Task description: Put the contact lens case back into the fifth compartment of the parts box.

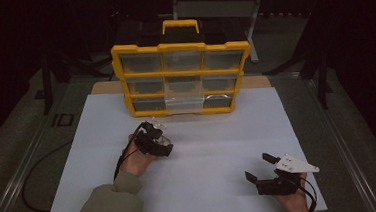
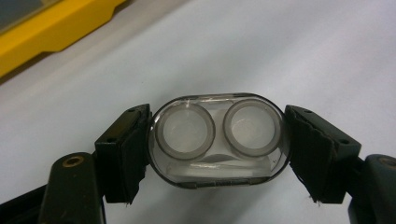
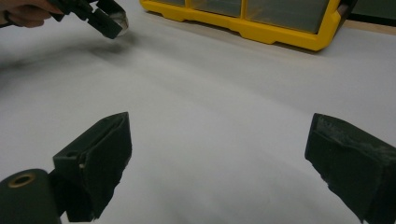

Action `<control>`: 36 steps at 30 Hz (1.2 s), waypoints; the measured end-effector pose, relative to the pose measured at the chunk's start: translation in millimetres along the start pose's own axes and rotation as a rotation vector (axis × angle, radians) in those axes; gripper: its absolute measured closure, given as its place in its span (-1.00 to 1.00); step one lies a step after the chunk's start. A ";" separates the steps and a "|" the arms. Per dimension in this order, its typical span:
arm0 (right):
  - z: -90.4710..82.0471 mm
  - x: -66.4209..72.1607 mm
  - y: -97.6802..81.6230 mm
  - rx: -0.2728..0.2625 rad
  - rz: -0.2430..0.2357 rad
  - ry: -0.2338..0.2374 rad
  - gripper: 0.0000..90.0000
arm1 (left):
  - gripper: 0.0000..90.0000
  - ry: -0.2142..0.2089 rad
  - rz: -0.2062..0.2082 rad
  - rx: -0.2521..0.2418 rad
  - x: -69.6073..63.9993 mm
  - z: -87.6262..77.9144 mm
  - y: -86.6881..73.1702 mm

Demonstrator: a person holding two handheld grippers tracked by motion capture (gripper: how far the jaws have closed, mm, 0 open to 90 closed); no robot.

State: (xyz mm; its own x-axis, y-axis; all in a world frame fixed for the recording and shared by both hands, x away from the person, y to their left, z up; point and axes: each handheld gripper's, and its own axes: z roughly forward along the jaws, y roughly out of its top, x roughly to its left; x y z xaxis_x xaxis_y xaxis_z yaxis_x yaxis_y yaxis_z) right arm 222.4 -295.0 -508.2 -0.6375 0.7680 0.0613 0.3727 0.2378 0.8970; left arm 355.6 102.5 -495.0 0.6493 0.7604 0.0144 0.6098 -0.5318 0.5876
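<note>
A small clear plastic case (image 2: 218, 140) with two round cups inside sits between the black pads of my left gripper (image 2: 218, 149), which is shut on it. In the high view the left gripper (image 1: 158, 129) hovers over the white sheet just in front of the yellow organizer box (image 1: 181, 77), the clear case (image 1: 160, 126) at its tip. In the right gripper view the same case (image 3: 119, 20) shows at the top left. My right gripper (image 1: 260, 167) rests low at the front right of the sheet, jaws wide apart, nothing between its pads (image 3: 105, 154).
The yellow organizer (image 3: 261, 28) stands upright at the back of the white sheet (image 1: 204, 150), with clear drawers; one bottom middle drawer (image 1: 185, 104) is pulled out. Dark table and a black cable (image 1: 36, 187) lie to the left.
</note>
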 end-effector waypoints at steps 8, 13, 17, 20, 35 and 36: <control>-0.3 0.0 0.1 0.000 0.001 -0.002 -0.84 | -0.41 -0.010 0.039 -0.009 4.1 -15.0 3.5; -0.3 0.1 0.1 -0.001 0.001 0.000 -0.84 | -0.41 -0.016 0.064 -0.020 6.4 -24.8 6.7; -0.3 0.1 0.1 -0.001 0.001 0.000 -0.84 | -0.41 -0.037 0.083 -0.031 7.7 -31.9 9.5; -0.2 0.1 0.1 -0.001 0.001 0.001 -0.84 | -0.41 -0.051 0.092 -0.041 8.7 -37.0 11.4; -0.1 0.2 0.1 0.000 0.000 0.002 -0.84 | -0.41 -0.117 0.179 -0.061 10.8 -58.3 20.3; -0.1 0.2 0.1 0.000 0.000 0.002 -0.84 | -0.41 -0.122 0.183 -0.063 10.9 -59.3 20.8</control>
State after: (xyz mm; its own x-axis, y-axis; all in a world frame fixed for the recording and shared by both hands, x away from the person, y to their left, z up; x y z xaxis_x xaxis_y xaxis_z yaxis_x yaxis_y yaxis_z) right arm 222.2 -294.8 -508.0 -0.6389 0.7668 0.0616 0.3725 0.2382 0.8969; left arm 348.4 121.8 -434.6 0.7990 0.6007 0.0299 0.4496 -0.6295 0.6337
